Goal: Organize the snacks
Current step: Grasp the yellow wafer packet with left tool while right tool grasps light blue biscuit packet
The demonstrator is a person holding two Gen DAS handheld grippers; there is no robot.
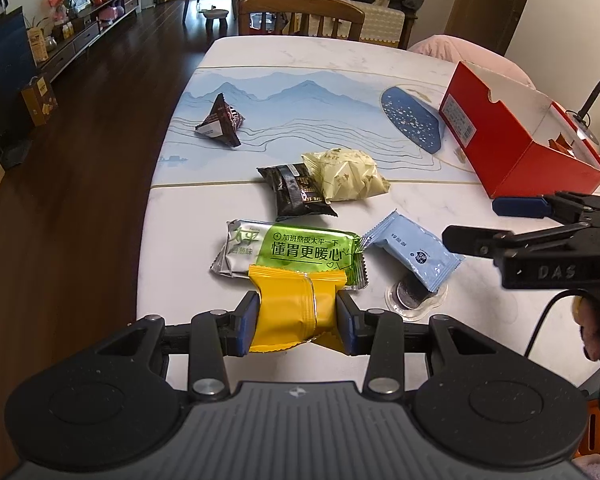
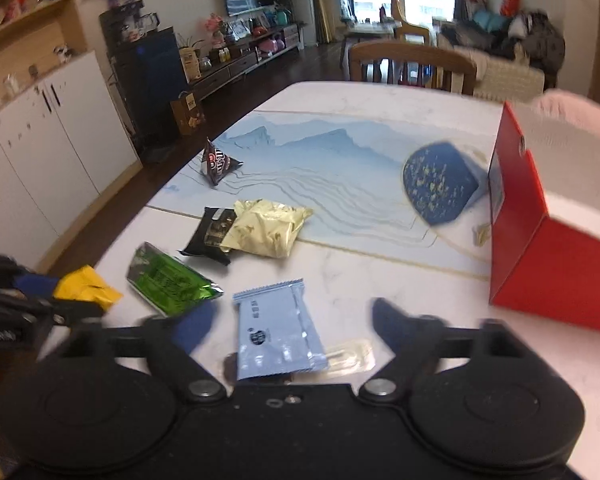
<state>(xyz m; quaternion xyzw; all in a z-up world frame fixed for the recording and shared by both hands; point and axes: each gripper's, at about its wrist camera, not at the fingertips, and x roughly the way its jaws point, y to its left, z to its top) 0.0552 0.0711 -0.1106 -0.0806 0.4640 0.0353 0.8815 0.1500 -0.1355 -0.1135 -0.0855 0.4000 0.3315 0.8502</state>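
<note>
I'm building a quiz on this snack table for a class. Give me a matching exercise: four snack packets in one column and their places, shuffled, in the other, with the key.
Things:
1. yellow packet
2. light blue packet
3. pale cream packet
4. triangular dark packet

Places:
A. alone on the blue mountain print
B. overlapping the black packet
C. clamped in the left gripper
D. on the table between the open right gripper's fingers

Pairs: 1-C, 2-D, 3-B, 4-A

Each hand-held gripper is matte black plastic. On the left hand-held gripper (image 1: 298, 318), two round black discs flank a ribbed grey centre plate, with silver pivot screws (image 1: 206, 386) and blue finger pads (image 1: 249, 322). The right hand-held gripper (image 1: 496, 220) bears embossed "DAS" lettering (image 1: 557, 272), a black cable (image 1: 548, 320) trailing at 5 o'clock.
</note>
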